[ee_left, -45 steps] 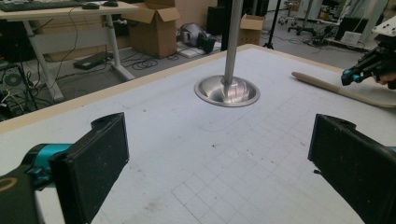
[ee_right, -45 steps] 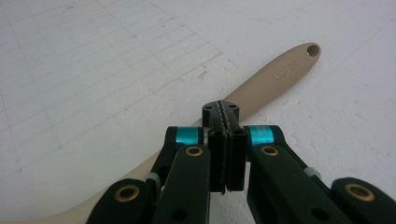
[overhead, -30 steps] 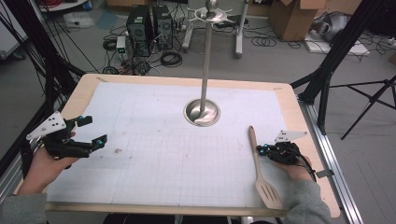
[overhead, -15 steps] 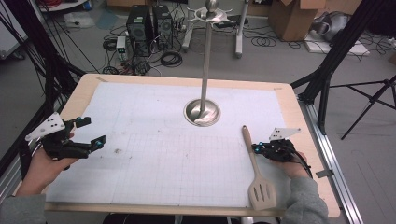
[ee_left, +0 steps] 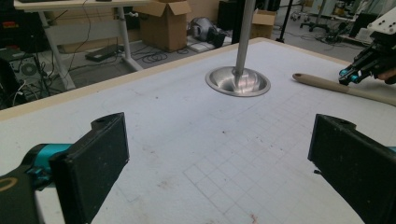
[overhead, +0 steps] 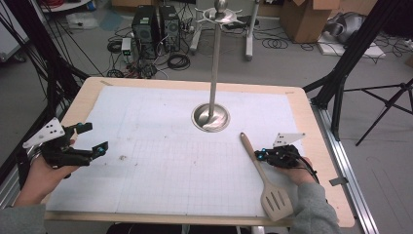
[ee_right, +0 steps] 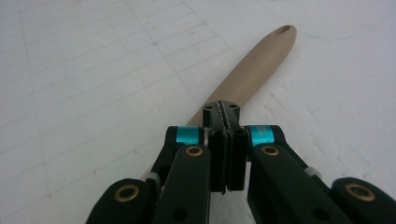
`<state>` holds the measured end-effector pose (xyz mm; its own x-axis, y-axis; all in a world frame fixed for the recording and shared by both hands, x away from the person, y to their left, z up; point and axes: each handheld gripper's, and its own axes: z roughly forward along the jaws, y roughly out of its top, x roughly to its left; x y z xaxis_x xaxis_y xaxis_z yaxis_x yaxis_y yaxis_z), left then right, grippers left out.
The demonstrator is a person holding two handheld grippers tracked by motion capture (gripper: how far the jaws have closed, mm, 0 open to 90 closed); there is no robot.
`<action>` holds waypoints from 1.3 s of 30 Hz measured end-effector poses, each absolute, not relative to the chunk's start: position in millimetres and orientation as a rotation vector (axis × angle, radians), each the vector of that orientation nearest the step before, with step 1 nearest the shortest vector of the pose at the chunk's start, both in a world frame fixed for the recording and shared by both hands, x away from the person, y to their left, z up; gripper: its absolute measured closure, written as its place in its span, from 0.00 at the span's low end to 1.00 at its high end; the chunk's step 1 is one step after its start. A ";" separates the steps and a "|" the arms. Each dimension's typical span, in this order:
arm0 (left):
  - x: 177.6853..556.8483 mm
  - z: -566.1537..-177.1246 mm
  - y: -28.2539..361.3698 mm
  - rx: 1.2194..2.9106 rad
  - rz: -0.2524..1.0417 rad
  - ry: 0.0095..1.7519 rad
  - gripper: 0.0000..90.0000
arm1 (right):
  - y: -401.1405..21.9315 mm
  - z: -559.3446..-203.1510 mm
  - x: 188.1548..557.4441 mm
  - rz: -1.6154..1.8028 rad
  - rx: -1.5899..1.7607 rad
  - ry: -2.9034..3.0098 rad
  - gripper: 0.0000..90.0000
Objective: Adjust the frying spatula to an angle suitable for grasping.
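The right claw (overhead: pixel 260 155), jaws pressed together, has nudged the spatula (overhead: pixel 265 179) inward across the table (overhead: pixel 195 85), likely repositioning, while the left claw (overhead: pixel 87 139) hangs released.

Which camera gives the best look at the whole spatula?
The high view: the spatula lies there entire, from handle tip to slotted blade, beside the right gripper. The right gripper view gives just the handle beyond its shut jaws. The left gripper view catches part of the handle far off.
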<state>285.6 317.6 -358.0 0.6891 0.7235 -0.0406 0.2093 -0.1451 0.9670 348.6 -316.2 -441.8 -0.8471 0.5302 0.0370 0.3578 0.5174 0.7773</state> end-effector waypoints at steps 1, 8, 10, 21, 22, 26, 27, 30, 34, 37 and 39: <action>285.6 -358.0 317.6 1.696 0.531 0.759 0.06 | -316.2 -441.8 348.6 1.236 0.757 2.553 1.00; 285.3 -357.6 318.3 1.694 0.532 0.756 0.06 | -315.5 -437.6 347.0 1.237 0.716 2.553 1.00; 285.6 -357.5 318.7 1.695 0.532 0.759 0.06 | -317.3 -433.8 342.4 1.258 0.706 2.550 1.00; 286.0 -355.1 314.7 1.696 0.529 0.739 0.06 | -314.5 -430.0 312.3 1.271 0.567 2.637 1.00; 286.9 -354.8 314.2 1.691 0.523 0.736 0.06 | -313.8 -430.7 310.0 1.266 0.552 2.652 1.00; 289.1 -355.2 314.9 1.688 0.521 0.737 0.06 | -309.7 -435.6 304.5 1.187 0.516 2.724 1.00; 289.1 -355.2 314.9 1.688 0.521 0.737 0.06 | -309.7 -435.6 304.5 1.187 0.516 2.724 1.00; 290.6 -356.9 313.1 1.695 0.515 0.739 0.06 | -309.6 -436.7 302.3 1.152 0.514 2.741 1.00; 292.2 -356.6 308.6 1.683 0.481 0.726 0.06 | -308.3 -436.5 299.8 1.116 0.495 2.746 1.00; 292.4 -355.7 304.4 1.689 0.481 0.715 0.06 | -308.2 -435.9 298.0 1.084 0.492 2.752 1.00; 292.6 -356.6 304.0 1.697 0.483 0.715 0.06 | -308.7 -435.3 297.4 1.064 0.478 2.747 1.00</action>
